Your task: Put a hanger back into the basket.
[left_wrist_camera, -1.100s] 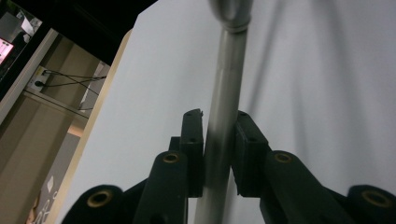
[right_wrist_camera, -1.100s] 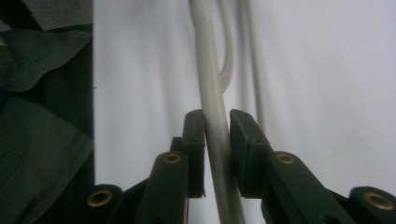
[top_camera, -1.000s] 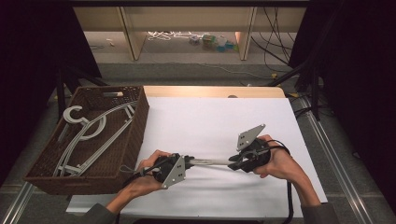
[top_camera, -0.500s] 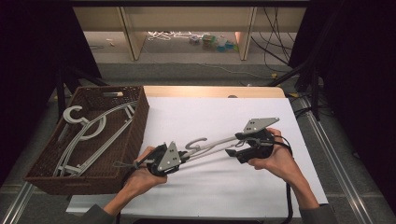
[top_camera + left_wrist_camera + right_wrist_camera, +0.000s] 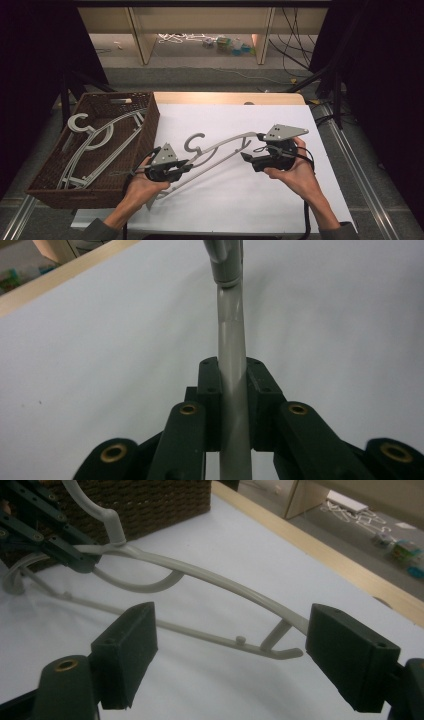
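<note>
hanger: grey plastic hanger (image 5: 215,150), held just above the white desk (image 5: 240,200), right of the basket (image 5: 50,175).
long axis: runs diagonally from the near end by the basket up and away to the right; hook (image 5: 192,142) points up near the middle.
left hand-held gripper (image 5: 232,390): clamped on the hanger's arm near its basket-side end; the bar runs straight out between the pads.
right hand-held gripper (image 5: 230,660): jaws have just been opening, now wide apart; the hanger's far end sits between and just ahead of them, untouched.
nearer hand: left carries it alone, right is off the part.
basket: more grey hangers (image 5: 95,145) lie inside.
next, likely: left swings the hanger toward the basket.
</note>
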### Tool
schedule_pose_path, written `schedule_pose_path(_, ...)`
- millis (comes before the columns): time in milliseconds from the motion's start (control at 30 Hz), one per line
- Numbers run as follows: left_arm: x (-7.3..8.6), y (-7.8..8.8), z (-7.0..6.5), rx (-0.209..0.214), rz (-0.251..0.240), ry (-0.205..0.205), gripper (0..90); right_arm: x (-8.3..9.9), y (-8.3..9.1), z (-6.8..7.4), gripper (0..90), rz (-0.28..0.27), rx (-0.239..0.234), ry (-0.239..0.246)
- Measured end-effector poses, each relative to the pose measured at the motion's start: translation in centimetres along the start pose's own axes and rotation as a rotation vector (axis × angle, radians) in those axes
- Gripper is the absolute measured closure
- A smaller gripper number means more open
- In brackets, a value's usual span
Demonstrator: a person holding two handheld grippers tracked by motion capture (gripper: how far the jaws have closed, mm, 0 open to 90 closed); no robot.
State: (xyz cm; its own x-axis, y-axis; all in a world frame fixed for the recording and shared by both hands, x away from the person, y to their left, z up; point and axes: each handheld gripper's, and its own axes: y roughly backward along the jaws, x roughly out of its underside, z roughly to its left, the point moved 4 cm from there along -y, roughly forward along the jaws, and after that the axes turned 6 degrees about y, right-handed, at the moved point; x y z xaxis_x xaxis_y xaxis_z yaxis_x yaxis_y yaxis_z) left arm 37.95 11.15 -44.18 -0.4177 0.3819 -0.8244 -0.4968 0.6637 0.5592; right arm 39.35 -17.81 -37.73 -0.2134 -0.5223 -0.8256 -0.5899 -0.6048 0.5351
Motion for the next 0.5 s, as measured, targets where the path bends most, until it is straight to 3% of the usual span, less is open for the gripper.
schedule_pose_path(267,0.1,0.7,0.5,0.011,-0.022,0.097,79.3,0.4,0.4,1.2,20.7,-0.073,0.041,-0.045)
schedule_pose_path(500,-0.1,1.7,0.8,0.014,-0.046,0.142,79.3,1.5,0.9,2.0,19.3,-0.137,0.084,-0.064)
